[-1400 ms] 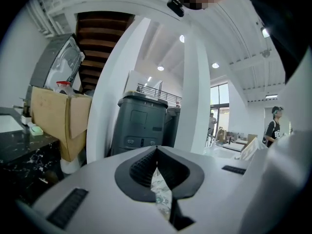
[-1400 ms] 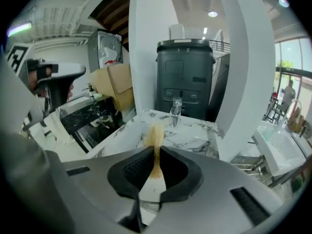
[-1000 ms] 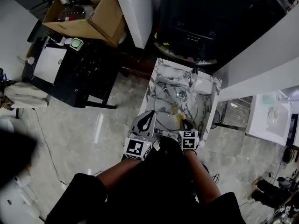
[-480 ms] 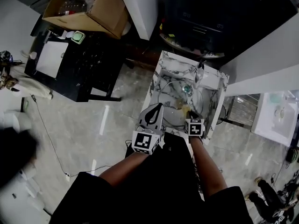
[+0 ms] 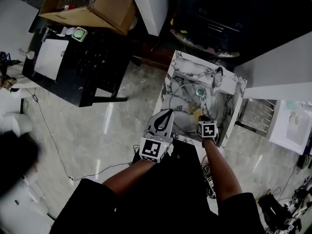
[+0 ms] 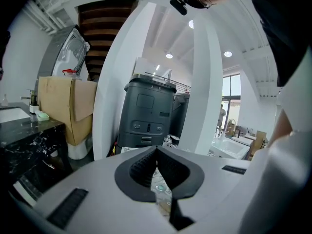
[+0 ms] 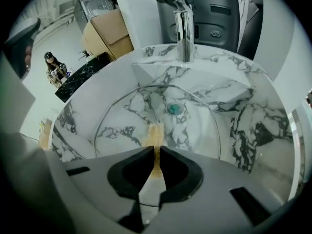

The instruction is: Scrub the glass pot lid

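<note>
The glass pot lid [image 5: 185, 101] lies in the marble sink [image 5: 181, 62], its teal knob [image 5: 199, 91] near the middle. In the right gripper view the lid [image 7: 200, 130] shows as a clear disc with a thin rim and the knob [image 7: 174, 108]. My right gripper [image 5: 201, 118] is at the lid's near right part, shut on a thin yellow-brown scrub pad [image 7: 156, 133] that rests on the glass. My left gripper [image 5: 167, 113] is by the sink's near left edge, beside the lid's rim, jaws shut [image 6: 156, 150]; I see nothing held between them.
A chrome faucet [image 7: 181, 30] stands at the sink's back rim. Behind it is a dark grey machine [image 6: 146, 113]. A cardboard box [image 5: 92, 6] and a black marble table [image 5: 73, 67] are at the far left, with tiled floor [image 5: 102, 130] between.
My right gripper has slid the scrub pad a little toward the lid's near right part. The left gripper keeps its place at the sink's near left edge.
</note>
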`<control>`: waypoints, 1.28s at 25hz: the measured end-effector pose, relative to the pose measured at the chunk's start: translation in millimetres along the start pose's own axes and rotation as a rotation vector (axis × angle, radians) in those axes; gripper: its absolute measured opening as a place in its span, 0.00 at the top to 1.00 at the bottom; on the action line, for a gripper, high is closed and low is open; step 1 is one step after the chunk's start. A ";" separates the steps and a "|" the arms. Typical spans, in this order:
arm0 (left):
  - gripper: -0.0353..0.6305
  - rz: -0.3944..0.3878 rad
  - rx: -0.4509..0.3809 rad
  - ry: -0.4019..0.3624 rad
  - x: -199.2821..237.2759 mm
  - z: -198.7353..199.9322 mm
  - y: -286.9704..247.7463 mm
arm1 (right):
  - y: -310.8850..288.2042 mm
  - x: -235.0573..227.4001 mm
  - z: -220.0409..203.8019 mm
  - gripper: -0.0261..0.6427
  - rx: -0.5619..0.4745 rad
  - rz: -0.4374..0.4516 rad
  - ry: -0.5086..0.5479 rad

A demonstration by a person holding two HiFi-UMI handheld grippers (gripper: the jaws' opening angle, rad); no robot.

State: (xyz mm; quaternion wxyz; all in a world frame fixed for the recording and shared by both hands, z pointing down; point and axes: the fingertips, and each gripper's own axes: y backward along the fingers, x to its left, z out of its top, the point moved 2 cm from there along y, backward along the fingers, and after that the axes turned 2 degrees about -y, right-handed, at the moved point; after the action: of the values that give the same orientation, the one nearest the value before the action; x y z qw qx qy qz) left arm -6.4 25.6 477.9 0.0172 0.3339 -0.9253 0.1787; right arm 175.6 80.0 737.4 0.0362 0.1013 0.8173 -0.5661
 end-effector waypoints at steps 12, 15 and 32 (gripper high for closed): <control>0.92 -0.005 0.016 0.015 23.1 -6.1 2.2 | -13.2 12.9 -4.3 0.88 0.112 -0.003 0.078; 0.92 0.003 0.014 0.019 31.2 -5.4 2.2 | -16.7 16.5 -2.1 0.88 0.133 0.005 0.091; 0.92 -0.003 0.019 0.034 41.2 -8.5 5.7 | -31.2 58.0 13.7 0.88 0.167 0.077 0.158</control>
State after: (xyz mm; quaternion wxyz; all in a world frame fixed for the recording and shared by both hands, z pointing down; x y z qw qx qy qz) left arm -42.7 7.4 490.3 0.0301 0.3323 -0.9226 0.1934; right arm 111.8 63.9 751.0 -0.0151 0.1794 0.7631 -0.6206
